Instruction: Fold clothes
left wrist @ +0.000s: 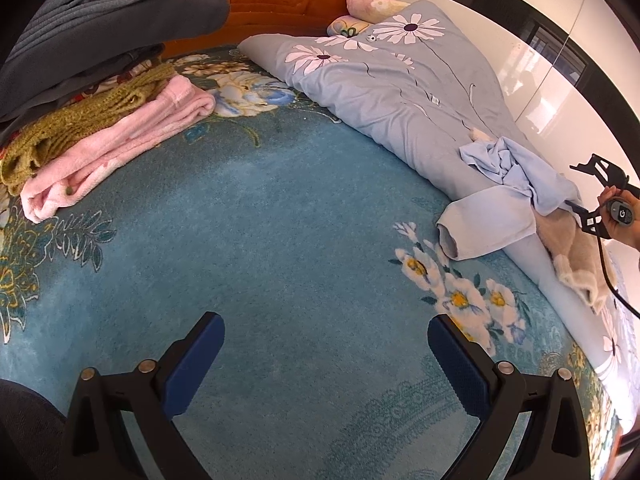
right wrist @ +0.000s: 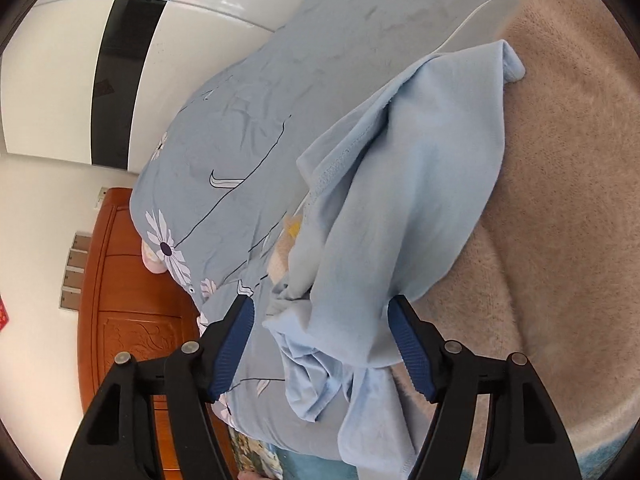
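in the left wrist view, the left tongs (left wrist: pixel 326 354) are seen nearest the lens, spread wide with nothing between the blue pads, held over a bare stretch of the teal flowered bed cover (left wrist: pixel 280 220). at the far left a stack is seen, a pink garment (left wrist: pixel 116 140) and an olive knit (left wrist: pixel 76 120) lying folded with a dark grey garment (left wrist: pixel 100 24) heaped on top, so part of the folding is judged to be done. at the right edge a light blue garment (left wrist: pixel 508 184) lies crumpled against the flowered quilt (left wrist: pixel 400 80), partly over a beige fleece (left wrist: pixel 576 256); both are judged still to be folded. the right tongs (left wrist: pixel 596 200) are seen just beside that garment, held in a hand (left wrist: pixel 624 220). in the right wrist view, the right tongs (right wrist: pixel 322 344) are seen released, their blue pads standing apart; the light blue garment (right wrist: pixel 400 184) is bunched between the fingers and spills past them, but the left pad is clear of the cloth, and it cannot be told whether the right pad touches it or is merely overlapped by it. no grip is judged to be made yet. the garment lies across the flowered quilt (right wrist: pixel 248 120) on its left and the beige fleece (right wrist: pixel 560 180) on its right.
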{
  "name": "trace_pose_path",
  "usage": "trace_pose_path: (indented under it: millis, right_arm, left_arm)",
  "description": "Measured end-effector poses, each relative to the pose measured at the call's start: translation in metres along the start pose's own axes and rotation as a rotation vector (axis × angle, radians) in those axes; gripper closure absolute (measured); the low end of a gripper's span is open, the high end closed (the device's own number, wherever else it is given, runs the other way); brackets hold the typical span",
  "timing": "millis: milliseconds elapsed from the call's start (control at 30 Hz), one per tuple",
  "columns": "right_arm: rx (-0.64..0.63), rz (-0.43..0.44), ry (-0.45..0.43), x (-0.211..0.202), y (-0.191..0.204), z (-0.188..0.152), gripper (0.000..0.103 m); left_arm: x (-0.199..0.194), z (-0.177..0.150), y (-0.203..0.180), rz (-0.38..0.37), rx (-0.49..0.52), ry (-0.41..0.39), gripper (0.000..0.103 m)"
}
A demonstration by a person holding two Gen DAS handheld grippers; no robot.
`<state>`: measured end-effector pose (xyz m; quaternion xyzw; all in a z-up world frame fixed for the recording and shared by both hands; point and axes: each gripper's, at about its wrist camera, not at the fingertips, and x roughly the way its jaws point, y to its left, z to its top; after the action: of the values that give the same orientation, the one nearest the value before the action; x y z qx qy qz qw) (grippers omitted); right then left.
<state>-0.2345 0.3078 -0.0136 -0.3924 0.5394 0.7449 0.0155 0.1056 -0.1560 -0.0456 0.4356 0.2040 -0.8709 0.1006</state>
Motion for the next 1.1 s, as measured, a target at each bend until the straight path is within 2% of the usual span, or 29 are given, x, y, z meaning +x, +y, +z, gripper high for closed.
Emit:
trace_pose_path:
  millis: [33, 100, 133, 267, 333, 500, 667, 800, 867, 1000, 1033, 1100]
  right_arm:
    - [0.020, -0.006, 0.008, 0.003, -0.001, 0.002, 0.065]
    - [0.081, -0.050, 0.054, 0.011, -0.009, 0.002, 0.092]
    - [0.101, -0.049, 0.068, 0.012, -0.013, 0.002, 0.094]
    - [0.042, 0.070, 0.057, -0.002, -0.011, -0.004, 0.097]
    - [-0.035, 0.139, 0.056, -0.016, 0.003, -0.009, 0.098]
    - [-0.222, 0.316, 0.099, -0.056, 0.064, -0.029, 0.098]
    - [-0.453, 0.483, 0.156, -0.109, 0.137, -0.077, 0.098]
    - [-0.573, 0.611, 0.220, -0.154, 0.171, -0.128, 0.098]
    - [-0.623, 0.667, 0.241, -0.178, 0.182, -0.154, 0.098]
    - [-0.660, 0.753, 0.268, -0.224, 0.176, -0.193, 0.098]
    - [-0.661, 0.767, 0.272, -0.235, 0.168, -0.201, 0.098]
    - [-0.679, 0.741, 0.253, -0.258, 0.145, -0.214, 0.098]
  left_arm:
    - [0.000, 0.000, 0.000, 0.000, -0.001, 0.001, 0.000]
    - [0.001, 0.000, 0.000, -0.001, -0.003, 0.003, 0.000]
    - [0.002, 0.000, 0.000, 0.000, -0.003, 0.005, 0.000]
    - [0.003, 0.000, 0.002, -0.006, -0.010, 0.012, 0.000]
    - [0.003, 0.000, 0.002, -0.019, -0.017, 0.020, 0.000]
    - [0.004, -0.001, 0.000, -0.092, -0.025, 0.061, 0.000]
    - [0.005, 0.000, -0.005, -0.111, -0.006, 0.113, 0.000]
    - [0.003, 0.002, 0.001, -0.165, -0.039, 0.142, 0.000]
    - [-0.001, 0.003, 0.007, -0.173, -0.066, 0.132, 0.000]
    - [-0.010, 0.007, 0.020, -0.189, -0.118, 0.123, 0.000]
    - [-0.012, 0.007, 0.023, -0.201, -0.132, 0.123, 0.000]
    - [-0.015, 0.008, 0.029, -0.225, -0.162, 0.124, 0.000]
